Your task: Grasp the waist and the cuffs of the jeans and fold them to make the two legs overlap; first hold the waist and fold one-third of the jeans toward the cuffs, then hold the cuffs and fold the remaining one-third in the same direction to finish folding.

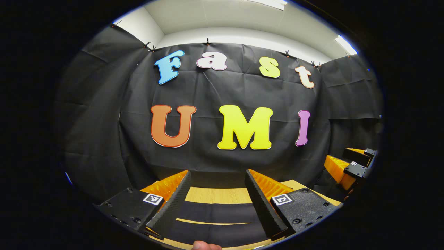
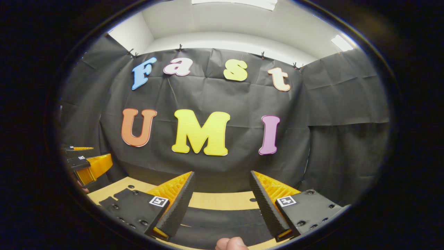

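Left gripper view: the left gripper (image 1: 218,194) hangs wide and empty above the dark jeans (image 1: 216,213) on the table (image 1: 218,195), likely poised to grasp. Right gripper view: the right gripper (image 2: 221,196) hangs equally wide above the jeans (image 2: 222,222).

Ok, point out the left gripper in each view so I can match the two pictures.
Left gripper view: the left gripper sits bottom centre, its own two fingers spread open.
Right gripper view: the same gripper shows small at the far left edge, orange and black.
Shared landmark: the wooden table under the fingers in both views.
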Tool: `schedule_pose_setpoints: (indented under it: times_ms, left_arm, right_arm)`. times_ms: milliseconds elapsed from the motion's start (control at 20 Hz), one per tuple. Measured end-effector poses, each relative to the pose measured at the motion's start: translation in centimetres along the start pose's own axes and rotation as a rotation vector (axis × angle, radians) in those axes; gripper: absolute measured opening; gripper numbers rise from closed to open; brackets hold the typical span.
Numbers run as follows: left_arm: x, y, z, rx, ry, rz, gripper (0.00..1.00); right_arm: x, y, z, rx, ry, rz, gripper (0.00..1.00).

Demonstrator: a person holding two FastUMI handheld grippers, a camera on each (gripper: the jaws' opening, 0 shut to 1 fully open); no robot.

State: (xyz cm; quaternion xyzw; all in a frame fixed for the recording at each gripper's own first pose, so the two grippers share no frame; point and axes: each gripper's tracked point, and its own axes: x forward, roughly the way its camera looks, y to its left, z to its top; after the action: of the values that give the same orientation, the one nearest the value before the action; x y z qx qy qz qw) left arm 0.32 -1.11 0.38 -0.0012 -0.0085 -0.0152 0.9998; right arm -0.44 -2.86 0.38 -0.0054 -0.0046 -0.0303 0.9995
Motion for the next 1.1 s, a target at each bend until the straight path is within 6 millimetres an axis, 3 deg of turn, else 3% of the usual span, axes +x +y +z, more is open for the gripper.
schedule_pose_setpoints:
  times_ms: [550,750,950,1100]
  left_arm:
    - [1.0,-0.3,0.1,0.014,-0.011,0.013,0.99]
    - [1.0,0.0,-1.3,0.002,0.009,0.038,0.98]
    - [1.3,3.0,-2.5,-0.002,0.036,0.096,0.98]
    - [0.9,7.4,-5.7,-0.08,0.116,0.19,0.98]
  right_arm:
    - [0.7,-1.1,0.1,-0.005,0.003,0.024,0.96]
    - [1.4,-2.2,-0.6,-0.002,0.022,0.027,0.97]
    - [2.4,-5.9,-1.8,-0.024,0.052,-0.013,0.96]
    - [3.0,-10.0,-4.2,-0.042,0.126,-0.057,0.96]
